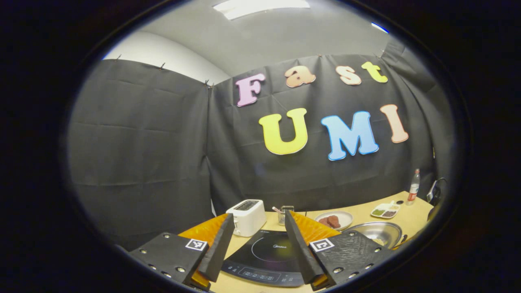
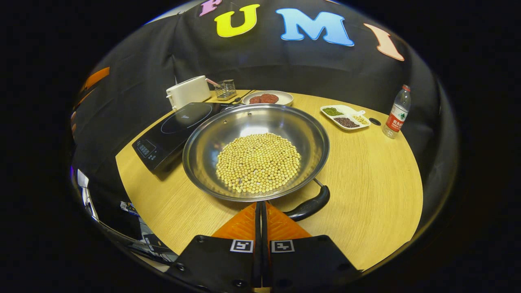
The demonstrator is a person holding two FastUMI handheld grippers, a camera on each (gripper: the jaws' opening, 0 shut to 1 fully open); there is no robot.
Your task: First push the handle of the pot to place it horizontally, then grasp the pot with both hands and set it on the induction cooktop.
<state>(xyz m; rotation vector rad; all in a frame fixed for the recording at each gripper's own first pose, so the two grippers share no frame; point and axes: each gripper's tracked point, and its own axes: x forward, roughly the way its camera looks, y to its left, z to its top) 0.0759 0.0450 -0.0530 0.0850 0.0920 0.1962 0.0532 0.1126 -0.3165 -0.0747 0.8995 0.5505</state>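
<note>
A steel pot [image 2: 256, 152] holding several yellow beans [image 2: 257, 162] sits on the round wooden table [image 2: 366, 183]. Its black handle [image 2: 310, 205] points toward the near right. My right gripper [image 2: 261, 205] is shut, with nothing between its fingers, its tips just at the pot's near rim and left of the handle. The black induction cooktop [image 2: 175, 130] lies to the left of the pot, touching or nearly touching it. In the left gripper view, my left gripper [image 1: 259, 217] is open above the cooktop [image 1: 266, 254], and the pot [image 1: 376, 232] lies to the right.
A white toaster [image 2: 189, 92], a wire holder [image 2: 226, 89] and a plate of reddish patties [image 2: 266, 98] stand at the back. A divided dish of beans [image 2: 345, 116] and a water bottle [image 2: 396, 112] are at the right. Black cloth walls surround the table.
</note>
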